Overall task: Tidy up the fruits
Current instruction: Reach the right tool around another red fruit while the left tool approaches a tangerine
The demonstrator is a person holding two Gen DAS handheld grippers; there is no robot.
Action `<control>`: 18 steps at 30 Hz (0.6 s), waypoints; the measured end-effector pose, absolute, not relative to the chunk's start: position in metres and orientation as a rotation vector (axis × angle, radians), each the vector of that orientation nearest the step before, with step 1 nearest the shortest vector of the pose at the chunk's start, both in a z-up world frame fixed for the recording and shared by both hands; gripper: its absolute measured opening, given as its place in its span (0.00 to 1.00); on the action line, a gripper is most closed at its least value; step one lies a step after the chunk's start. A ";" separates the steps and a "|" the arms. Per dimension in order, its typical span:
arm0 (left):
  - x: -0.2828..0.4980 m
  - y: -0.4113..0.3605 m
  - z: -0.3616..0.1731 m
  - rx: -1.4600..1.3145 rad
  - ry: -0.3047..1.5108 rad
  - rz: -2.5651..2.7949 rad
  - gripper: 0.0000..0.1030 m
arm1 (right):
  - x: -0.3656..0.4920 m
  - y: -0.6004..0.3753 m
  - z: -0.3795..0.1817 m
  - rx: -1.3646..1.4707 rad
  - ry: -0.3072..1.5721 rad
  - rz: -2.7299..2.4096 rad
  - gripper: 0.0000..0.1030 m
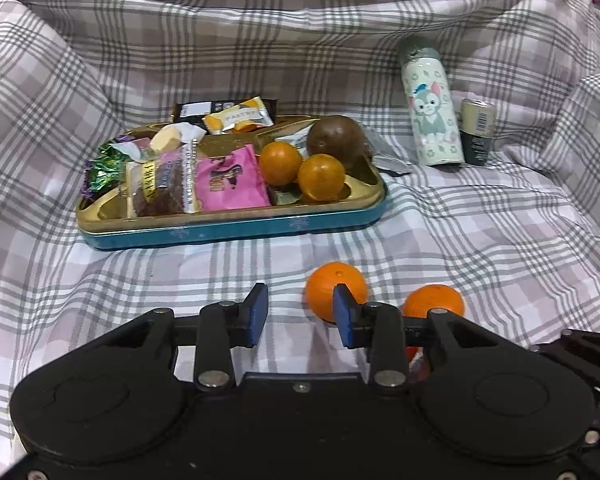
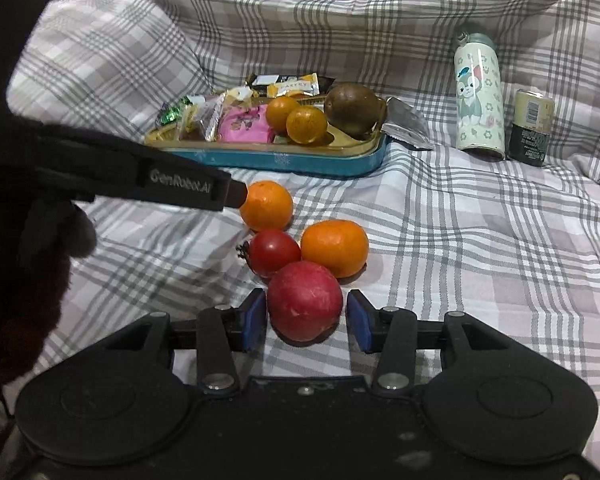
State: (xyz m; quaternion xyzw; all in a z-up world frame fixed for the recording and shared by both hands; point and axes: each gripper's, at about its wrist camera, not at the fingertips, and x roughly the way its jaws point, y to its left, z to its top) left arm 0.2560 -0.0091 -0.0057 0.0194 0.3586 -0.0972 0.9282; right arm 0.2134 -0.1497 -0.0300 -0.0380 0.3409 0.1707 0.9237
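The right tongs (image 2: 306, 322) stand wide open around the red fruit (image 2: 304, 306), blue pads just beside each flank but not visibly gripping, so they hold nothing. The left tongs (image 1: 301, 316) are also open and empty, their right pad in front of the far orange (image 1: 336, 290), with the near orange (image 1: 434, 300) to its right. From the right wrist view a small tomato (image 2: 274, 250) sits touching the red fruit's far side.

Farther off, the blue tin tray (image 2: 284, 158) already carries two oranges, a brown fruit (image 2: 354, 108) and snack packets on the plaid bedsheet (image 2: 480, 240).

Judged risks: the round fruit may roll on soft cloth if the pads close off-centre, nudging the tomato; the crowded tray leaves little room.
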 end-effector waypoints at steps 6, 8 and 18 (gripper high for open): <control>0.253 -0.008 -0.005 0.035 0.740 -0.246 0.43 | 0.207 -0.152 -0.028 -0.119 0.680 0.343 0.41; 0.250 -0.008 -0.004 0.042 0.738 -0.259 0.43 | 0.207 -0.160 -0.024 -0.107 0.667 0.315 0.41; 0.238 -0.020 0.000 0.087 0.718 -0.394 0.43 | 0.226 -0.206 -0.011 0.062 0.652 0.144 0.41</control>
